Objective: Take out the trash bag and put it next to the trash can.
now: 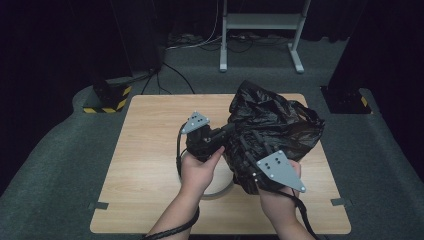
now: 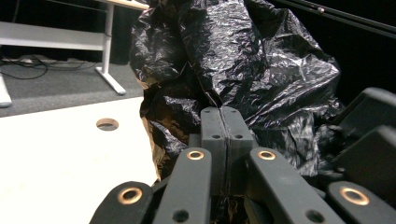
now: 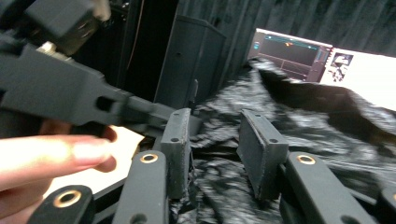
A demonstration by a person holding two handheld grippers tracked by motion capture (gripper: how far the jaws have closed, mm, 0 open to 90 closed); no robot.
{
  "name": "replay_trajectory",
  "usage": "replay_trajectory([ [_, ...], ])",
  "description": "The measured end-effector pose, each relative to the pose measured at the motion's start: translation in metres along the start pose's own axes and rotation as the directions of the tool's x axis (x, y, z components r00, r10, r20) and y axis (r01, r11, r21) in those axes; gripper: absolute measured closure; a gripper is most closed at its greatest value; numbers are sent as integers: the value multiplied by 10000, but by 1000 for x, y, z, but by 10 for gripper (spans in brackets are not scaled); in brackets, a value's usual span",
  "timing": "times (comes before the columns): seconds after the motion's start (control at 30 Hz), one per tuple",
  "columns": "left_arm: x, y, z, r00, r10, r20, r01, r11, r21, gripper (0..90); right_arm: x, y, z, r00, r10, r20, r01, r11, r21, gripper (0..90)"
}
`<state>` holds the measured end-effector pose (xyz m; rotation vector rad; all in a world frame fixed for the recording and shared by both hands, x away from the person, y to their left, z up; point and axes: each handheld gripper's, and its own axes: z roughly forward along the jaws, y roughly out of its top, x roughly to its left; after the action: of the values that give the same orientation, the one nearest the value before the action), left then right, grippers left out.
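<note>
Crumpled black plastic bag (image 1: pixel 272 130) heaped on right half of light wooden table (image 1: pixel 145 165); thin, limp, slippery film, likely featherlight, best pinched at gathered fold. Left gripper (image 2: pixel 226 122) pressed together, film nipped between pads. Right gripper (image 3: pixel 217 149) parted, jaws standing apart over bag, clamping nothing

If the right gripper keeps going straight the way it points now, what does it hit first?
Most likely the black plastic bag: the right gripper has its jaws parted with crumpled film lying right between and ahead of them. Depth beyond the film is unclear.
</note>
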<state>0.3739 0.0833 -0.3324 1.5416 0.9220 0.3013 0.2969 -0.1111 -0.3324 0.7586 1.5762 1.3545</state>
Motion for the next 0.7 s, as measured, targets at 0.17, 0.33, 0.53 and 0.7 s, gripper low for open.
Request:
replay_trajectory([
  [0.17,0,2,1,9999,76,-145,-76,10000,-19,895,-24,3,-5,9991,212,381,-219,9996,165,605],
  [0.33,3,7,2,9996,129,-270,-131,9999,-58,897,-50,4,-9,9953,204,951,-232,9993,285,569],
  [0.53,6,18,4,9981,390,-480,-402,9989,-229,898,-80,-2,-16,9840,350,1749,-441,9978,487,525],
  [0.7,8,25,4,9977,379,-563,-408,9978,-520,898,-95,-10,-21,9728,347,2290,-482,9974,539,509],
])
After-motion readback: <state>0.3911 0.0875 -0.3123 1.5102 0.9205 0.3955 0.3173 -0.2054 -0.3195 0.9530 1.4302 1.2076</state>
